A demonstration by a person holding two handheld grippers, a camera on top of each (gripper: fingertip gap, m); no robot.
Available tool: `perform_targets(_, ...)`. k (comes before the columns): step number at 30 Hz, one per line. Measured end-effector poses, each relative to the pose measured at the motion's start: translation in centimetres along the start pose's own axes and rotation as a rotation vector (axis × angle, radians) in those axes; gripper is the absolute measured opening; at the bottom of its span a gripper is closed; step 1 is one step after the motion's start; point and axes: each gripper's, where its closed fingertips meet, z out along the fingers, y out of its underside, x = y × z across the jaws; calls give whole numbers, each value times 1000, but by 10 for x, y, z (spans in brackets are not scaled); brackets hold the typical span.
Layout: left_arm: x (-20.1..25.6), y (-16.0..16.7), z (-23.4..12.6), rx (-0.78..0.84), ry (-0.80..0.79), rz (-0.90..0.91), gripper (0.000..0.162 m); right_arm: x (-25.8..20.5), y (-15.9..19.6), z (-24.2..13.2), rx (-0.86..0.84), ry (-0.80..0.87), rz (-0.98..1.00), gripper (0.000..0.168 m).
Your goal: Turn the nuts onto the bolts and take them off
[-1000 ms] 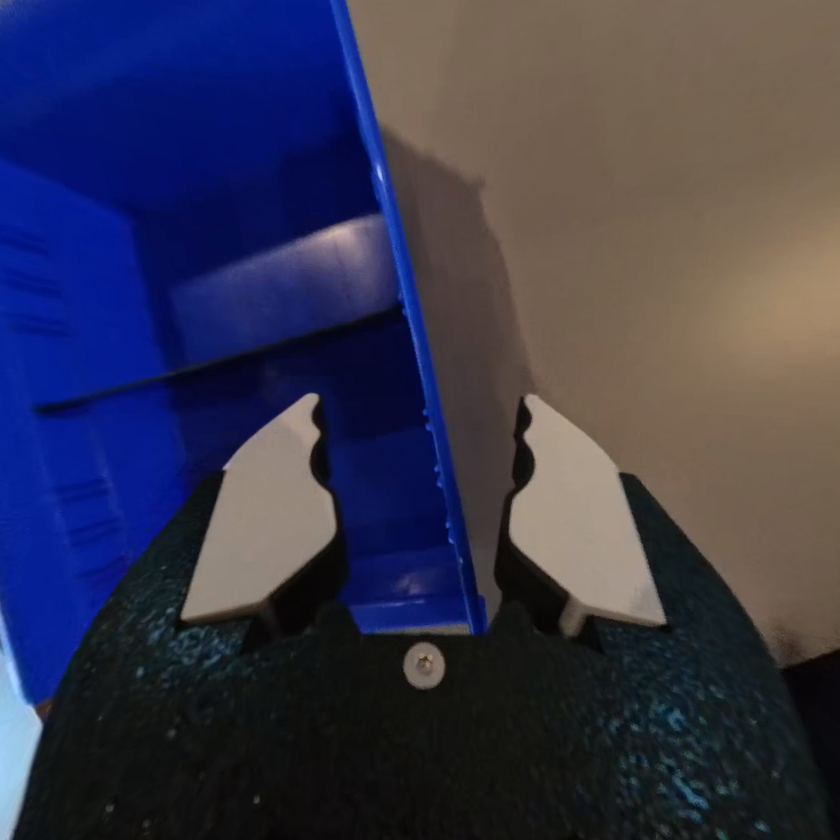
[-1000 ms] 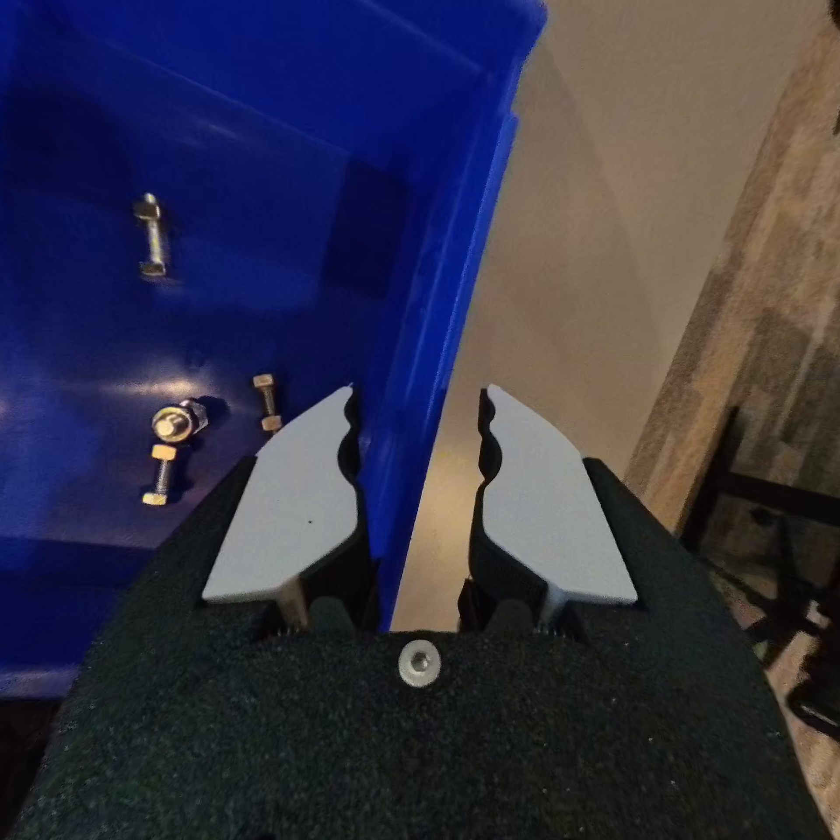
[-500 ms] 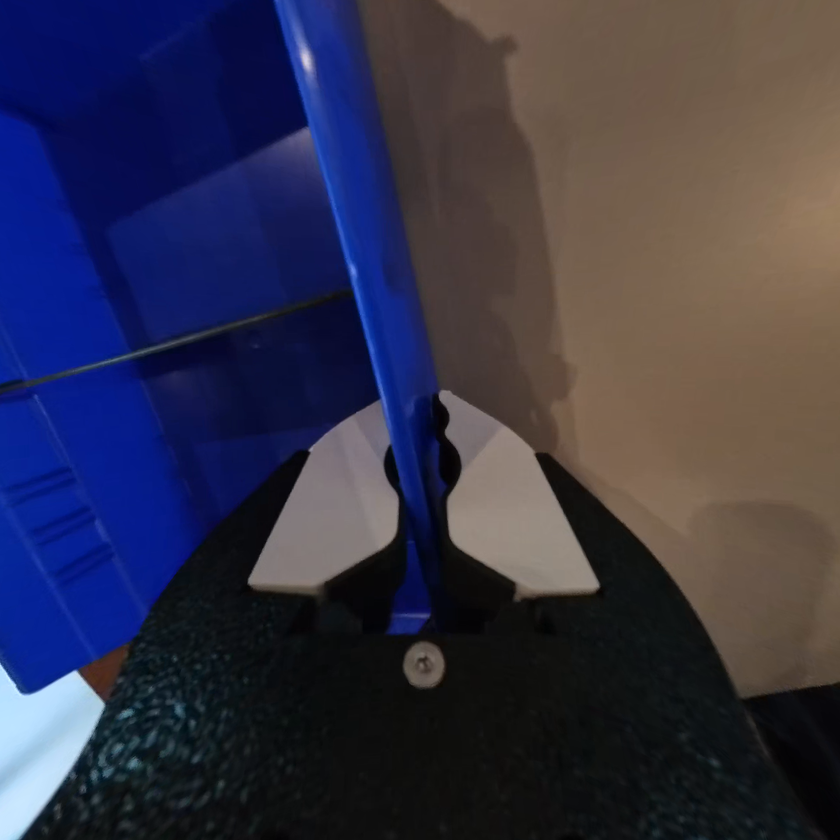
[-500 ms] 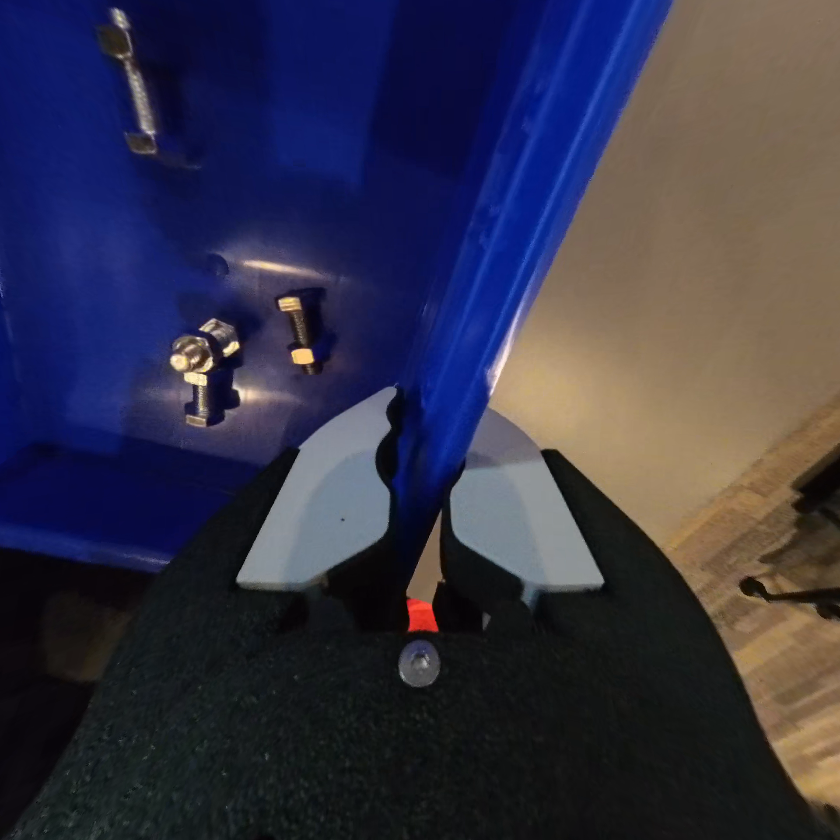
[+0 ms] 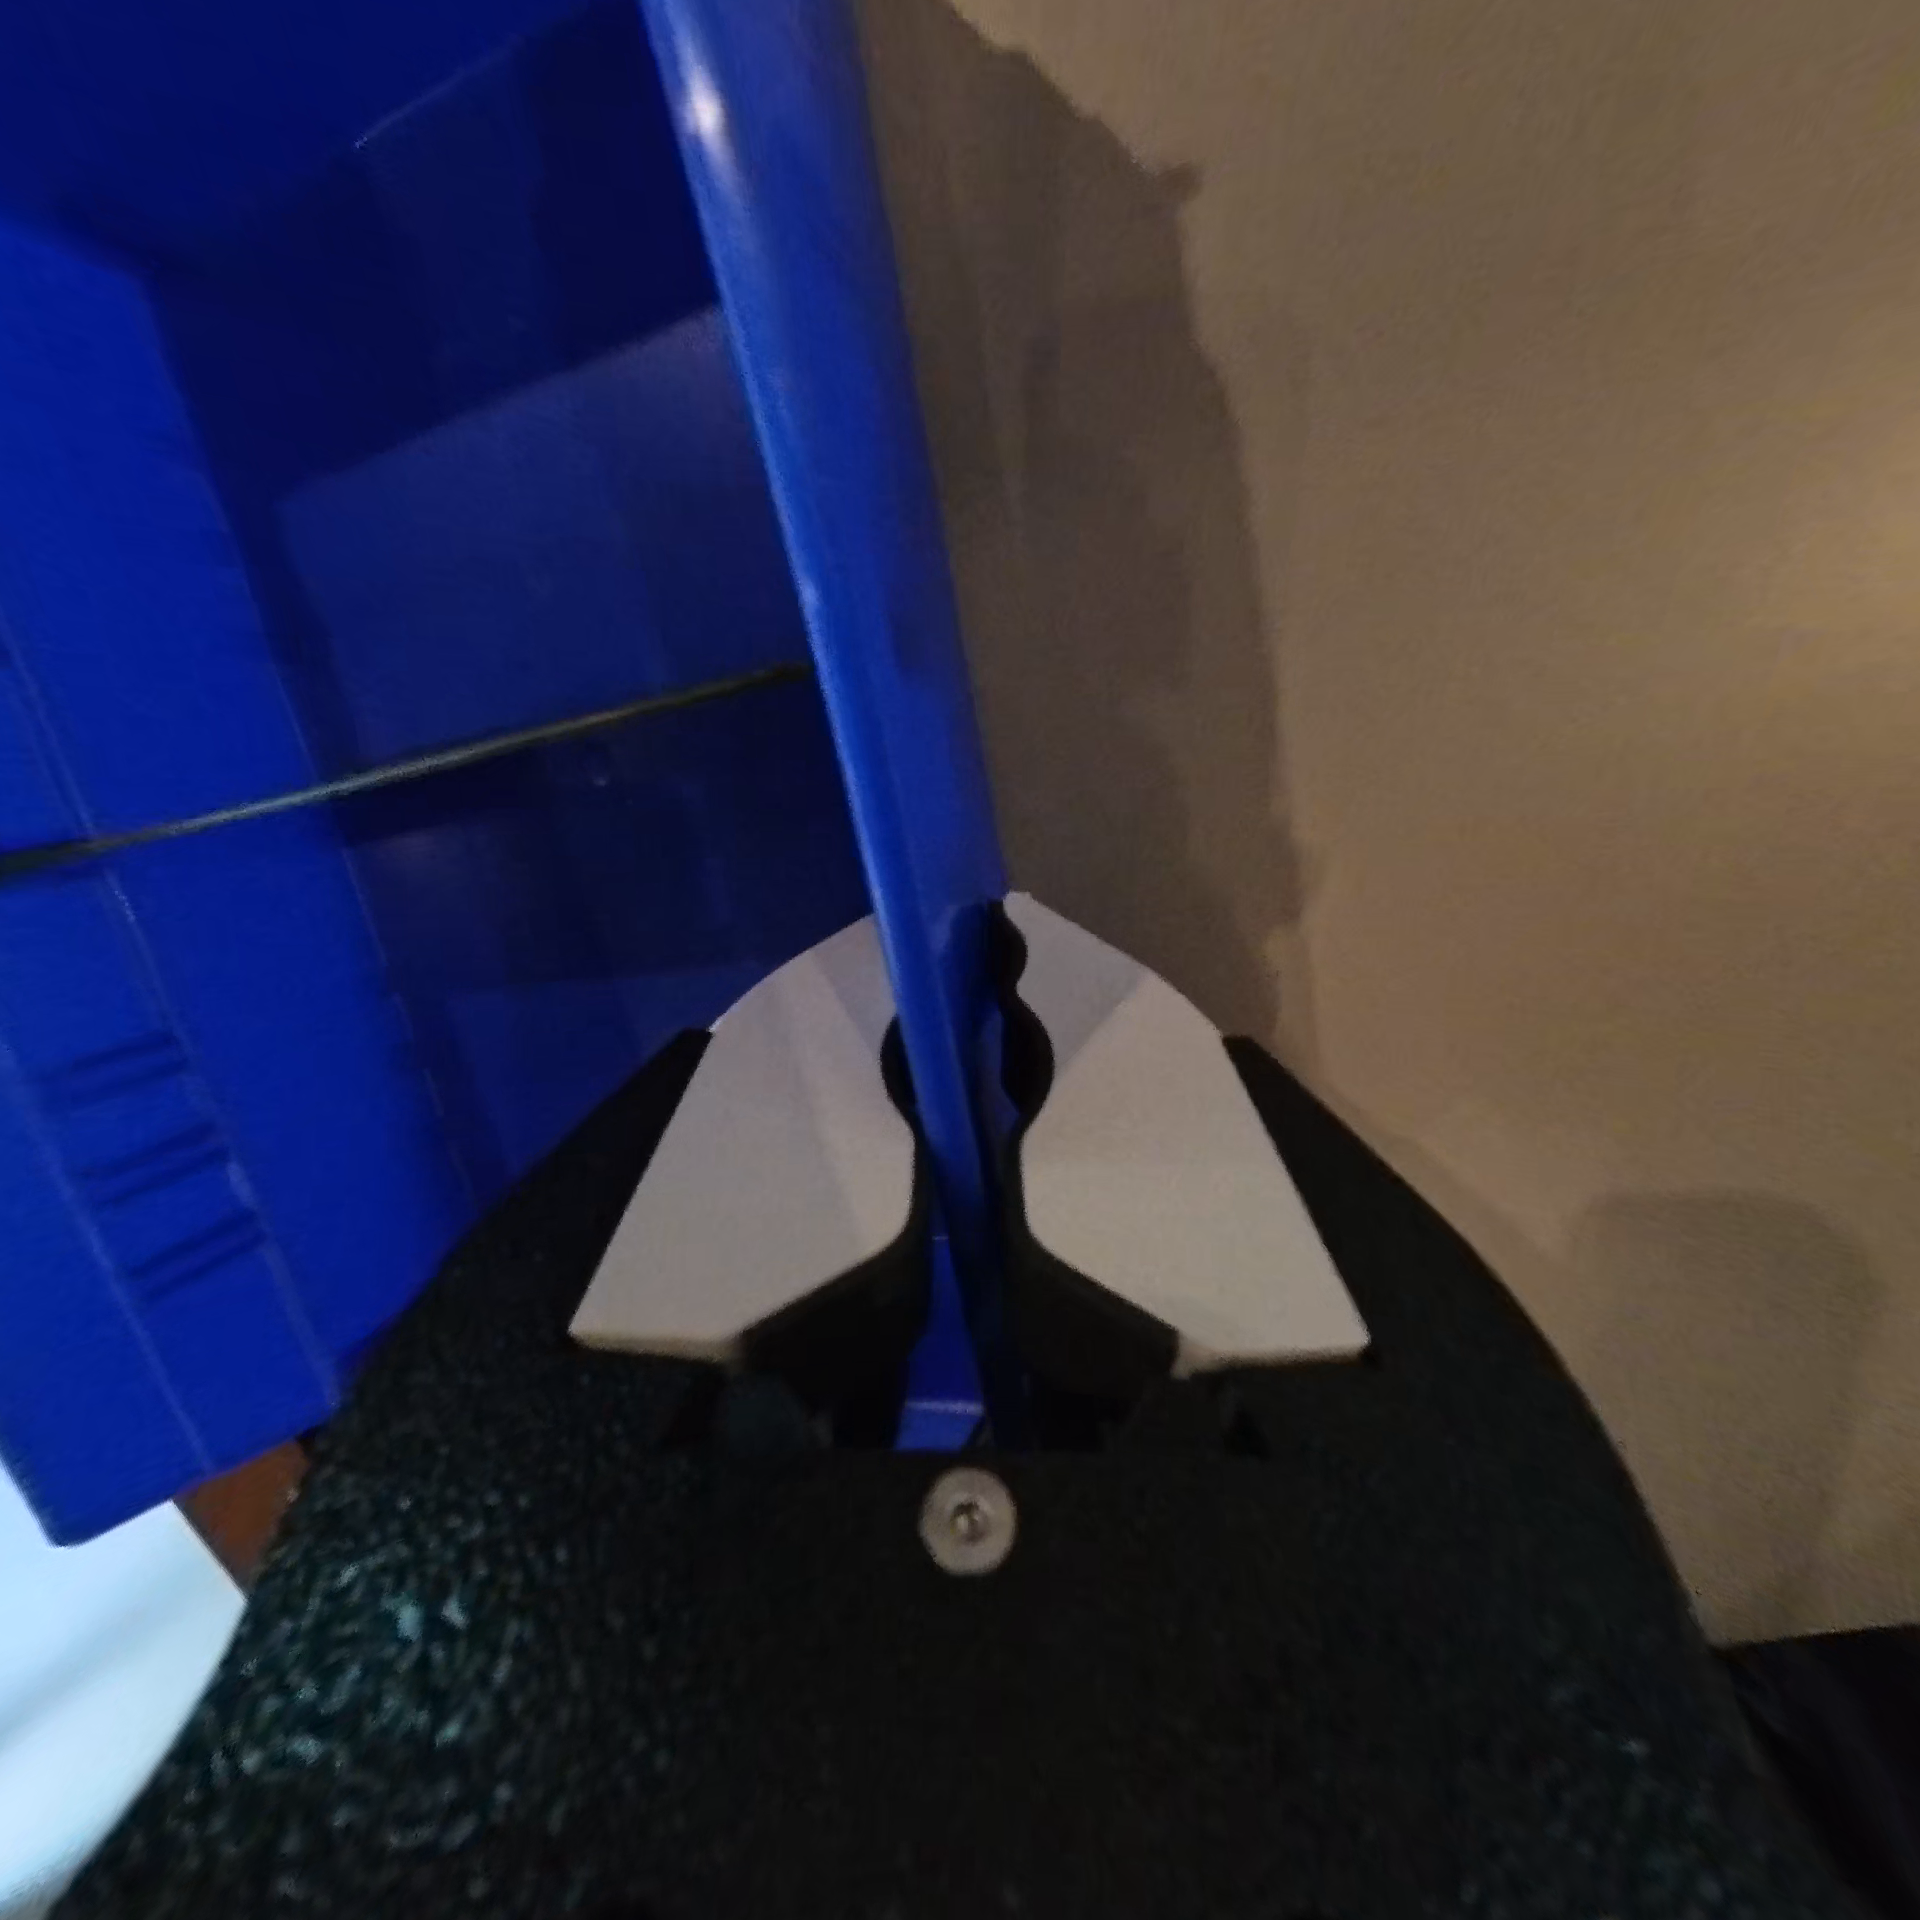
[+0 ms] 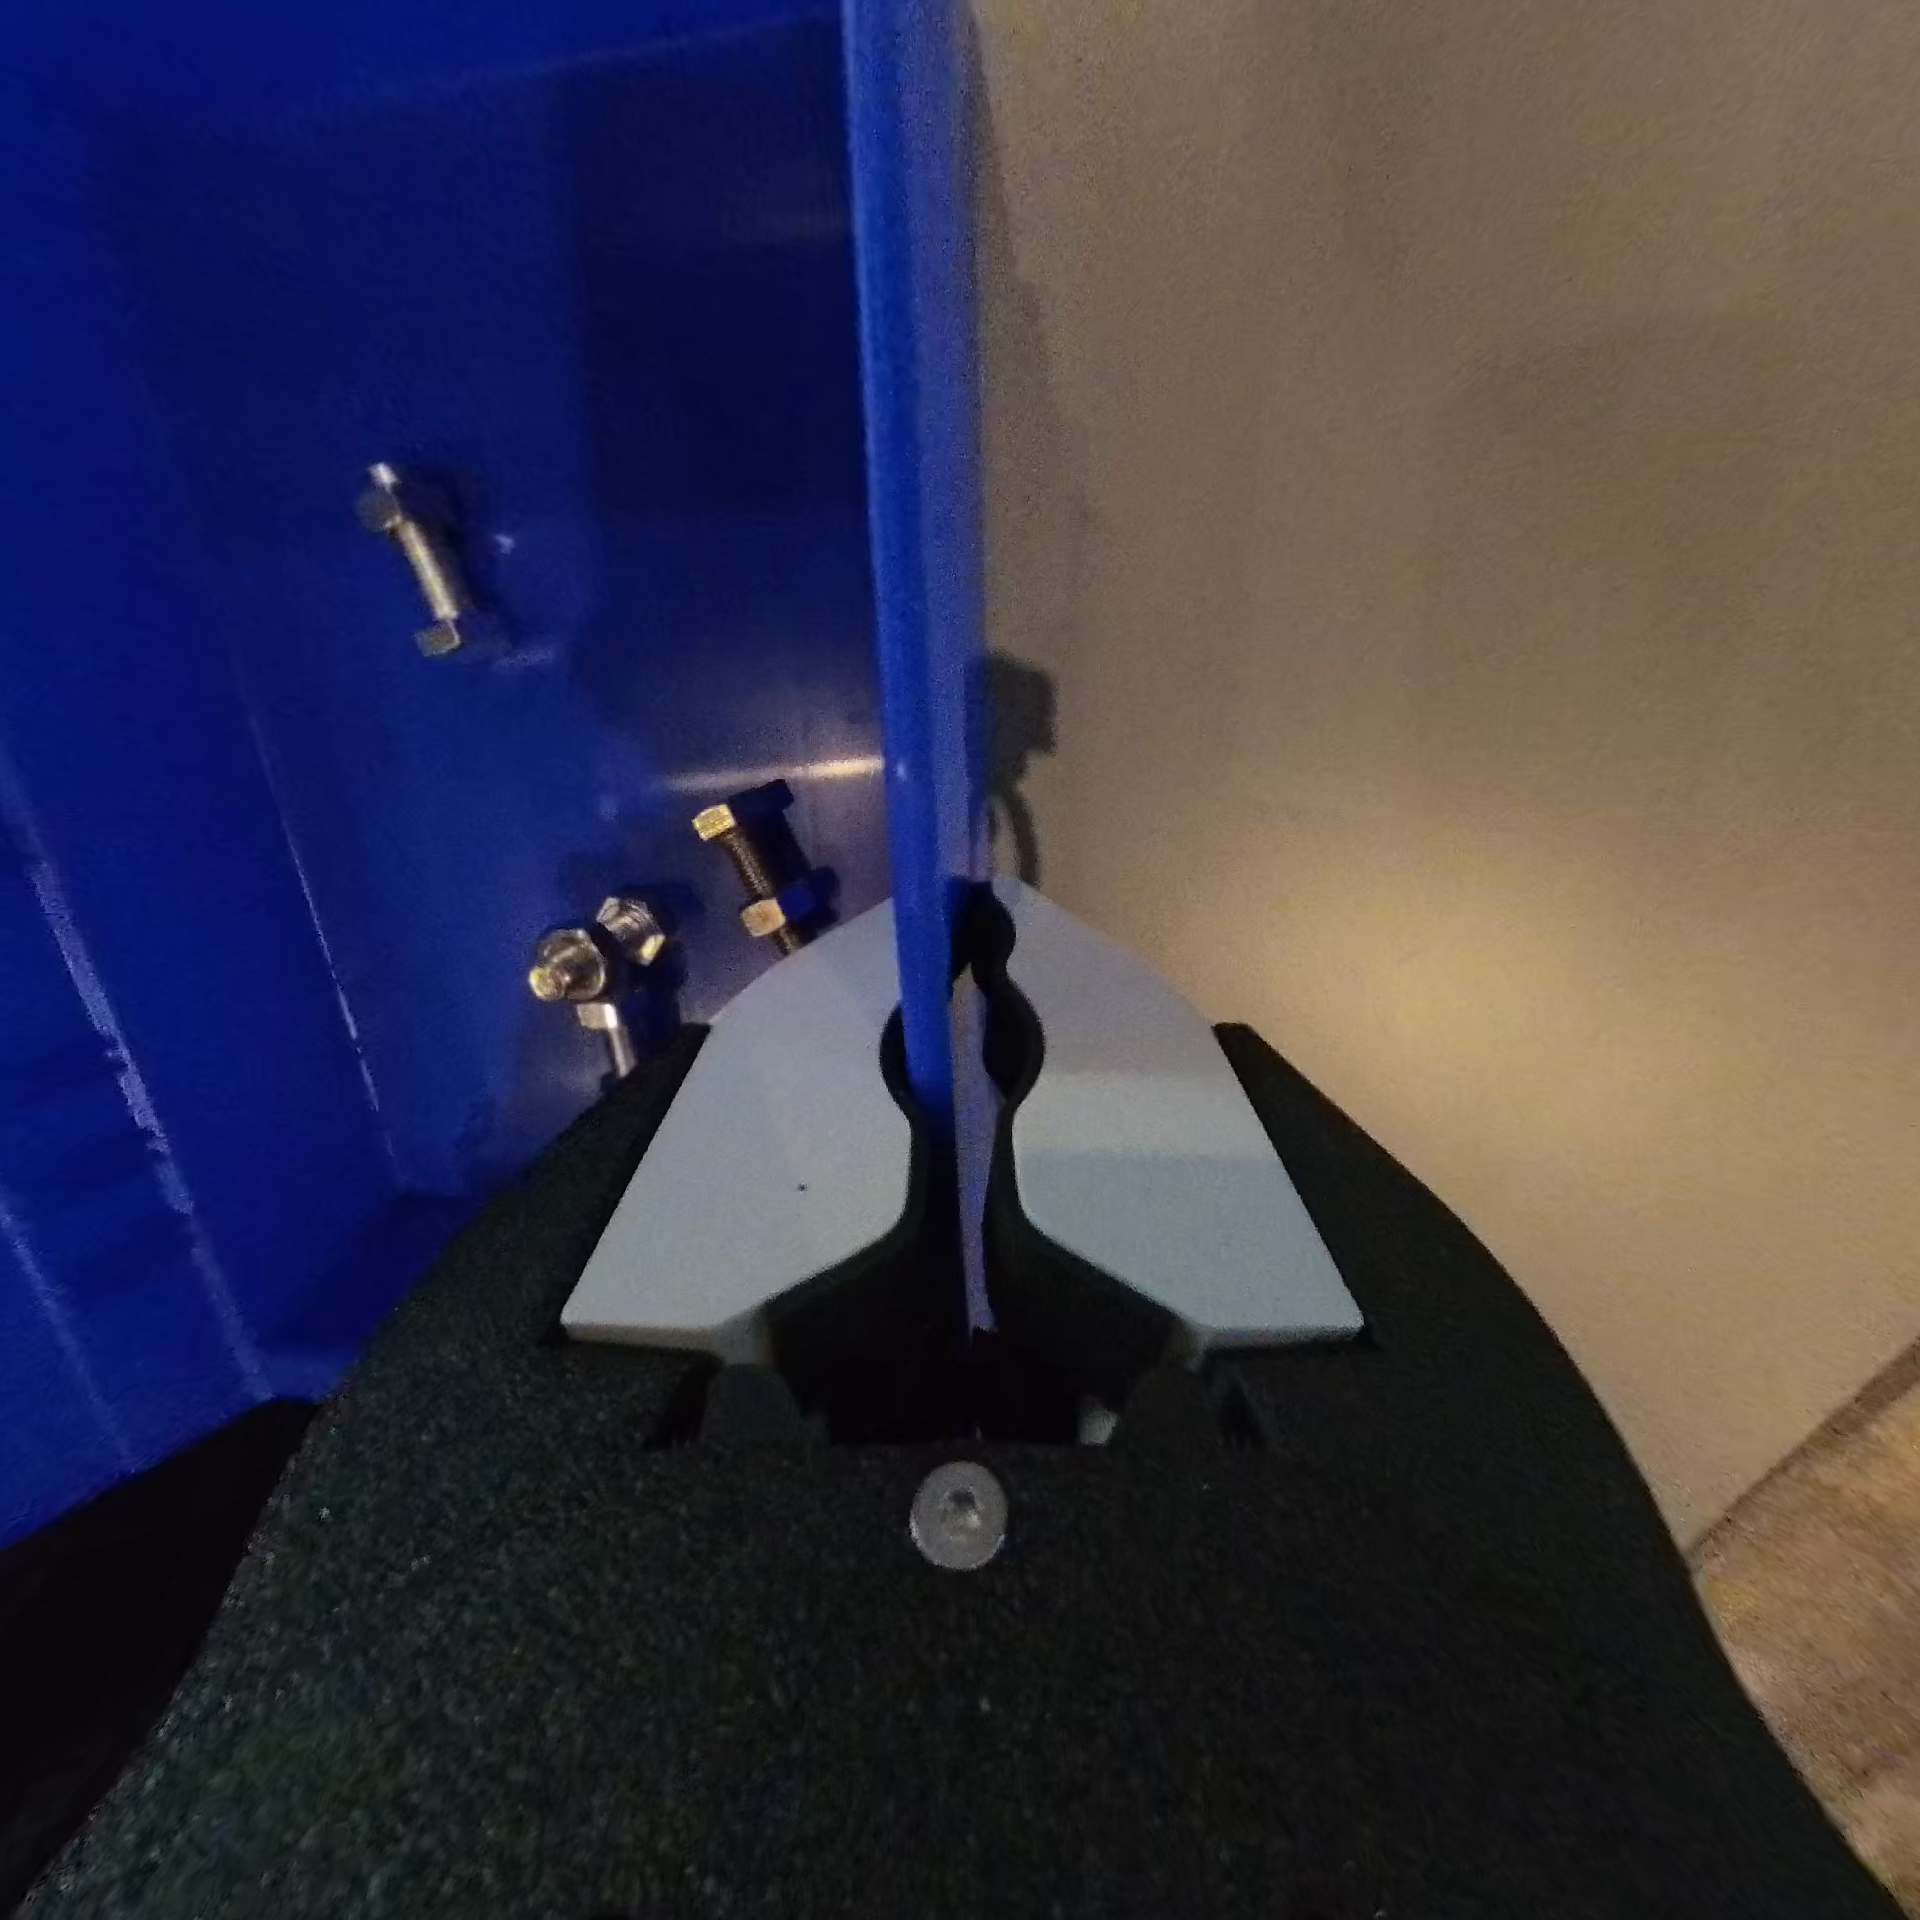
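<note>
A blue plastic bin (image 5: 343, 644) fills the left of both views. My left gripper (image 5: 961, 997) is shut on the bin's side wall (image 5: 821, 436), one finger inside and one outside. My right gripper (image 6: 961, 966) is shut on another wall of the bin (image 6: 909, 416) the same way. In the right wrist view several bolts with nuts lie on the bin's floor: a long silver bolt (image 6: 421, 566), a brass-coloured bolt (image 6: 748, 873) near my left finger, and a bolt with a loose nut (image 6: 592, 961) beside it.
A plain beige surface (image 5: 1507, 623) lies to the right of the bin in both views. A thin black line (image 5: 416, 774) crosses the bin's inside. Patterned carpet (image 6: 1829, 1538) shows at the lower right of the right wrist view. About 65 cm separates my left fingertips from my right.
Both grippers went from open astride the bin's walls to shut on them. The bin has since shifted in the right wrist view, and the bolts now sit closer to my fingers.
</note>
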Motion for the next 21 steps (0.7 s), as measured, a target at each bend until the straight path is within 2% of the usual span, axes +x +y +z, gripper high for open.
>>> perform_targets(6,-14,-17,-21,105,17,-72,8,-23,-32,11,10,-3,25,5)
perform_targets(11,-39,-29,-41,171,-33,-83,8,-62,-85,31,26,-11,33,4)
perform_targets(16,-63,-33,-56,209,-63,-91,8,-124,-150,57,32,-28,15,5)
perform_targets(21,-82,-27,-62,206,-85,-101,8,-207,-210,85,22,-77,-31,8)
